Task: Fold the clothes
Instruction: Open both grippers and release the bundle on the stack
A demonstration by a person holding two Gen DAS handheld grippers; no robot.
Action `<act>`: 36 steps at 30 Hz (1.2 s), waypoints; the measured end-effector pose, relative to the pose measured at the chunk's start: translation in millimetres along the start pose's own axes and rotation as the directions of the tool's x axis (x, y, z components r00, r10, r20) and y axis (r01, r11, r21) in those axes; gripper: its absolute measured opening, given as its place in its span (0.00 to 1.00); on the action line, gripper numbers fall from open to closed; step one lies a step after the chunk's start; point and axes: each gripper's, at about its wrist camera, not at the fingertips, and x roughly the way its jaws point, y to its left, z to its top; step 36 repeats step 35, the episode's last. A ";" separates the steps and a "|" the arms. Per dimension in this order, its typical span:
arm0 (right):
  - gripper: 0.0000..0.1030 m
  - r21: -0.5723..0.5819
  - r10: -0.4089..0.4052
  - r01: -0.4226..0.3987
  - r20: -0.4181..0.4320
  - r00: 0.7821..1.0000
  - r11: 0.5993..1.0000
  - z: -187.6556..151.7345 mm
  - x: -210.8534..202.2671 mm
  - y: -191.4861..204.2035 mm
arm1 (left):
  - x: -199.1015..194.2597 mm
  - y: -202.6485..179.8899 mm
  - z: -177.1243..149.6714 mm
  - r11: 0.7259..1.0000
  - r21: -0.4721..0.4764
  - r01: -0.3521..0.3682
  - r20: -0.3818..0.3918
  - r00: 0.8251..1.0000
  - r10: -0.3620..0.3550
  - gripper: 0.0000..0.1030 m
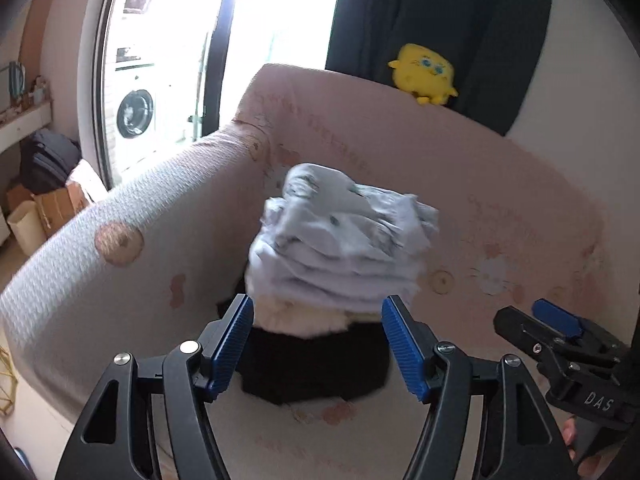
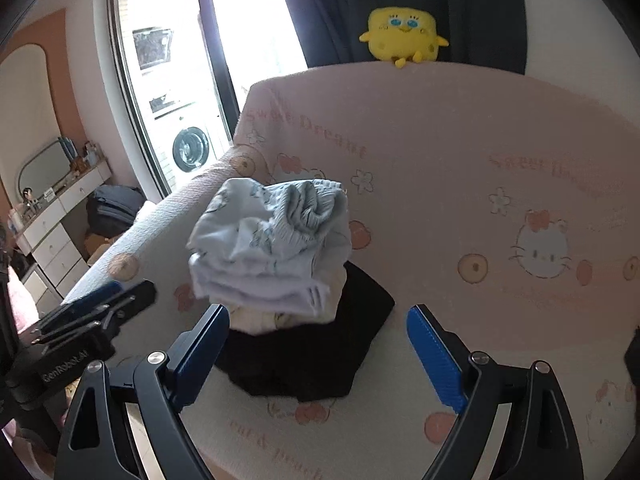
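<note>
A stack of folded clothes stands on the pink sofa seat: a pale blue garment on top, a cream piece under it, and a black garment at the bottom. My left gripper is open just in front of the stack, nothing between its blue pads. My right gripper is open wider, also short of the stack and empty. Each gripper shows in the other's view, the right gripper at the right edge and the left gripper at the left edge.
The sofa wears a pink cartoon-print cover, with its armrest to the left of the stack. A yellow plush toy sits on the backrest. Behind are a dark curtain, a bright glass door and a washing machine. A dresser stands far left.
</note>
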 end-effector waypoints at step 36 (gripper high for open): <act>1.00 0.027 -0.120 0.118 0.101 0.988 0.993 -91.6 -119.8 -3.2 | -105.3 -66.7 -76.4 0.968 0.239 -0.072 0.130 0.991 0.042 0.63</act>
